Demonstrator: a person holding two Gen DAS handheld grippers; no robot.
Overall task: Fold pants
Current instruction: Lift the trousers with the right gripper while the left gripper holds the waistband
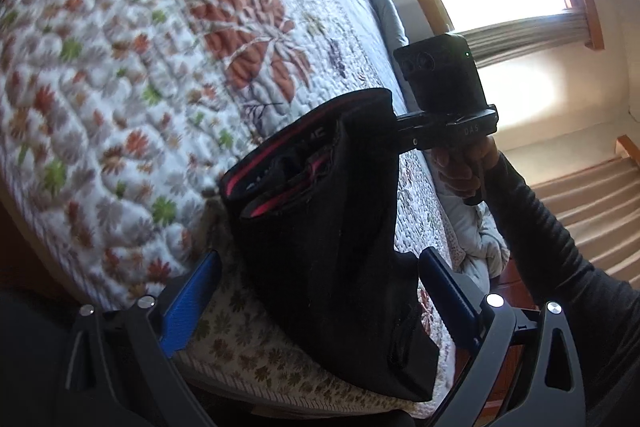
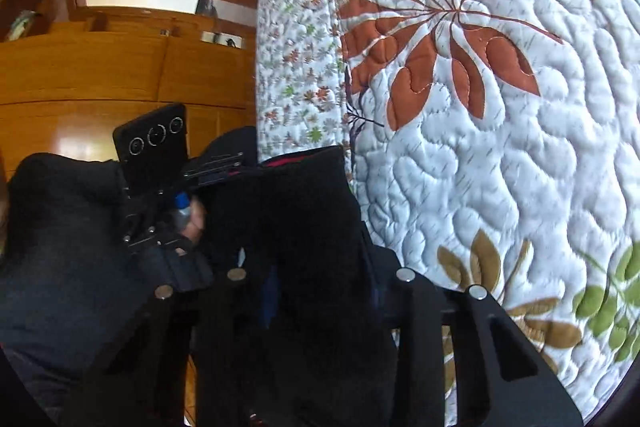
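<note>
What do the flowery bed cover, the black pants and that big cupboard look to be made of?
Bed cover: quilted cloth, probably cotton, matte; puffy stitched ridges and sewn-on leaf shapes show.
Pants: soft black fabric, matte, likely a knit; the pants sag in folds, with a pink-striped waistband.
Cupboard: wood or wood veneer, glossy; grain lines and bright reflections show.
</note>
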